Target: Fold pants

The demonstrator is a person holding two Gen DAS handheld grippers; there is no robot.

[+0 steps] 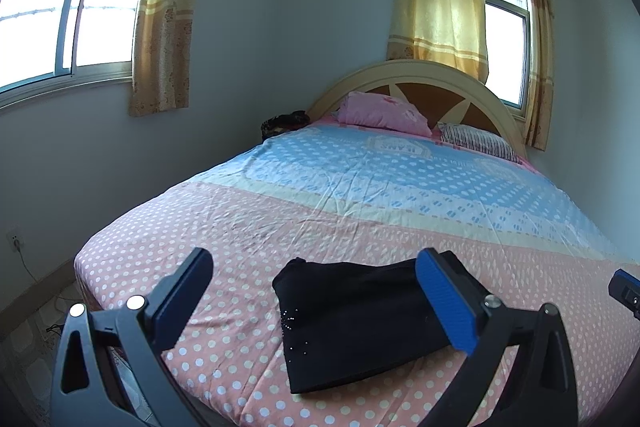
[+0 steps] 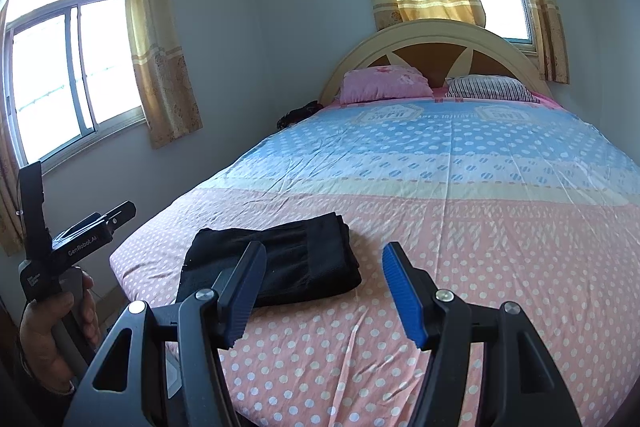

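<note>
A bed (image 2: 460,187) wears a wrinkled cotton sheet, pink with white dots near its foot and blue toward an arched cream-and-brown wooden headboard (image 2: 436,45). A pink pillow (image 2: 384,83) and a striped pillow (image 2: 490,87) lie side by side against it. Yellow patterned curtains (image 1: 164,15) hang beside bright sliding windows (image 1: 60,7).

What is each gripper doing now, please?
Left gripper: open, holding nothing, above the folded black pants.
Right gripper: open, holding nothing.

the left gripper's right finger (image 1: 444,301) hides the pants' (image 1: 352,319) right edge.
</note>
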